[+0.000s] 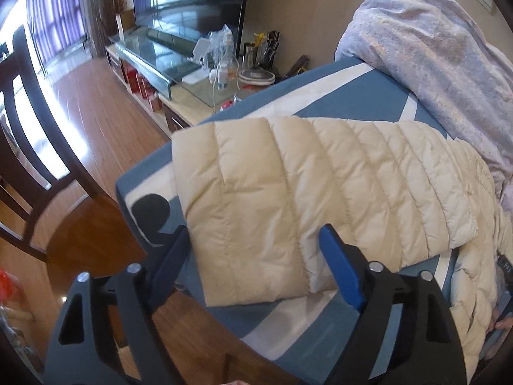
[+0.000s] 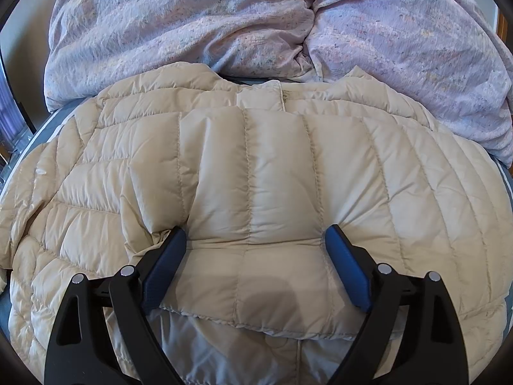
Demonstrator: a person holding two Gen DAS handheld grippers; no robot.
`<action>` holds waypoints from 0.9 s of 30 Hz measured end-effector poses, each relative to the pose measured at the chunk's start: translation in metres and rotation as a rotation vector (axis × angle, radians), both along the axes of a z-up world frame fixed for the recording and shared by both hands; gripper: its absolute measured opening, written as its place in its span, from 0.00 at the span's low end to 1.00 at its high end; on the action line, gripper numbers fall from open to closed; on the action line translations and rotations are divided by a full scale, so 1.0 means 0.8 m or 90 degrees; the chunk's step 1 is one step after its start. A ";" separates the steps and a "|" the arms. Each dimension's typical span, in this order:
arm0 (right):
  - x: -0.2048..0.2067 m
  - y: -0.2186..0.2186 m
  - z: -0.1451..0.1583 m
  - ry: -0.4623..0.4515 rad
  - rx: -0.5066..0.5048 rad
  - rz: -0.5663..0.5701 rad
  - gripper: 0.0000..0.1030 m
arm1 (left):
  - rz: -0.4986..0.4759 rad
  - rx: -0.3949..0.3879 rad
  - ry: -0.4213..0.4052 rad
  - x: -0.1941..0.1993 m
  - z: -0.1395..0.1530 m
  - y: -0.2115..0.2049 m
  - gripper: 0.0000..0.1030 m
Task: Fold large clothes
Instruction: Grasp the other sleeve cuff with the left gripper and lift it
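1. Cream quilted down jacket [image 2: 256, 166] lies spread on the bed, on the blue-and-white sheet [image 1: 320, 96], its collar end away from the right tongs and up against the lilac duvet [image 2: 224, 25].
2. Right tongs [image 2: 256, 247]: jaws wide, tips pressed down into a folded-over panel of the jacket. The fabric puckers at both pads. It looks pinned rather than pinched, since the pads bear on top of the cloth and do not clamp it from both sides.
3. Left tongs [image 1: 253, 250]: jaws apart, straddling the near corner of a folded panel that reaches toward the bed's edge. The pads do not press on it, so nothing is held.
4. Handling, my read: light, puffy and springy. Folds will loft back unless they are held down. The shell looks smooth and likely slippery, so a shallow pinch may slide off.
5. Where to grab: bite deep over the free edge or corner of the panel in front of the left tongs, along a stitched seam where the fill is thin. Avoid the middle of a puffy baffle.
6. Keep the right tongs as the anchor while the left carries the panel over.
7. Risk: the panel near the edge could slide toward the wooden floor [image 1: 105, 128].
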State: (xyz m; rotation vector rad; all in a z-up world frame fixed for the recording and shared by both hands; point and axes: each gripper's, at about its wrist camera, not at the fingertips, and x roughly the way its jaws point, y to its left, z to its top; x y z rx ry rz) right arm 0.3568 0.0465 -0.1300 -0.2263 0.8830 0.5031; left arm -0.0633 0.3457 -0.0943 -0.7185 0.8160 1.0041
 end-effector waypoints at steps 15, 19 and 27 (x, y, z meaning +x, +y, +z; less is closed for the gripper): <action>0.000 0.000 0.000 0.001 -0.001 -0.001 0.88 | 0.013 0.010 -0.026 -0.003 0.001 0.007 0.22; -0.001 0.000 0.001 0.002 -0.002 -0.001 0.88 | 0.007 0.003 -0.028 0.006 0.002 0.007 0.07; -0.001 0.000 0.001 0.002 -0.004 -0.002 0.88 | -0.021 0.048 0.006 0.044 0.035 -0.002 0.05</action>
